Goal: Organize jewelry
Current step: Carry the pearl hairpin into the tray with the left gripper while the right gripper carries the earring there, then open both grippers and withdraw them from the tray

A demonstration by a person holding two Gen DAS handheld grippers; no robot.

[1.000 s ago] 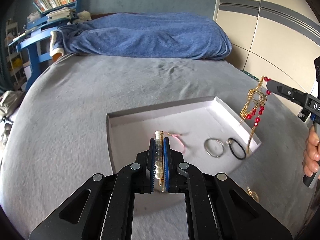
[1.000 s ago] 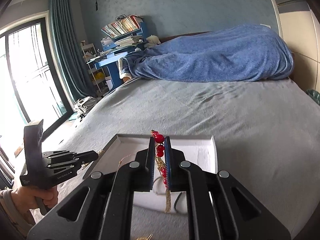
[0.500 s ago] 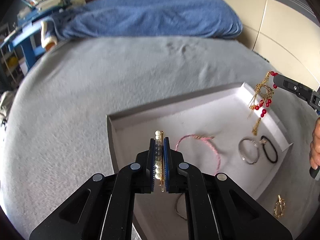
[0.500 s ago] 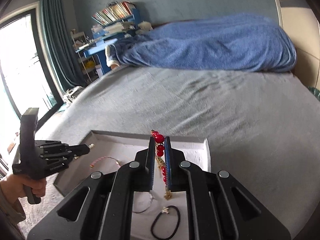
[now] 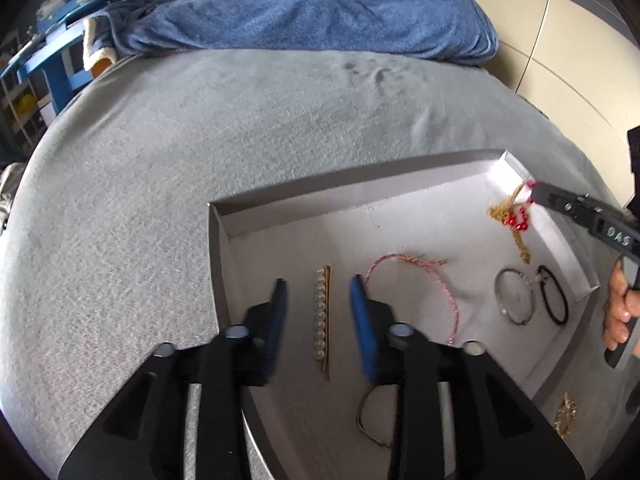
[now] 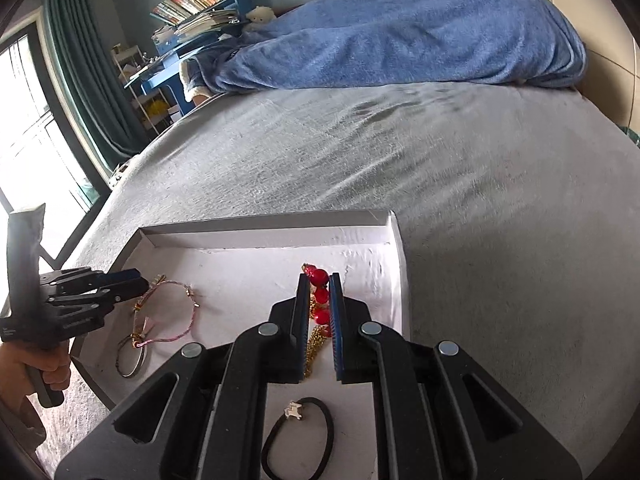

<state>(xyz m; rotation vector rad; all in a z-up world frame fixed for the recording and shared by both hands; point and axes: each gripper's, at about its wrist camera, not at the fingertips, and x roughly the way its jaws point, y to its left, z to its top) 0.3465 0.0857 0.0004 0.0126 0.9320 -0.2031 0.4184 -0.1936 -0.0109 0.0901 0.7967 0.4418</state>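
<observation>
A shallow white tray (image 5: 280, 216) (image 6: 260, 226) lies on the grey bed. My left gripper (image 5: 318, 292) hangs over it with its jaws opening. The pearl hair clip (image 5: 322, 316) lies flat on the tray floor between the blue pads, touched by neither. In the right wrist view my right gripper (image 6: 319, 286) is shut on the red-bead and gold-chain piece (image 6: 318, 300). That piece (image 5: 514, 216) hangs low over the tray's far right corner. A pink cord bracelet (image 5: 416, 276) (image 6: 176, 312), a silver bangle (image 5: 514, 294) and a black hair tie (image 5: 554, 294) (image 6: 300, 436) rest inside.
A gold pendant (image 5: 566, 416) lies on the grey bedspread (image 5: 200, 140) outside the tray's near right side. A thin dark wire bracelet (image 5: 370, 416) sits in the tray near my left fingers. A blue blanket (image 6: 400, 36) is heaped at the bed's far end.
My left gripper came down over the tray and its jaws have spread, leaving the pearl clip on the tray floor. My right gripper sank toward the tray with the red-bead piece.
</observation>
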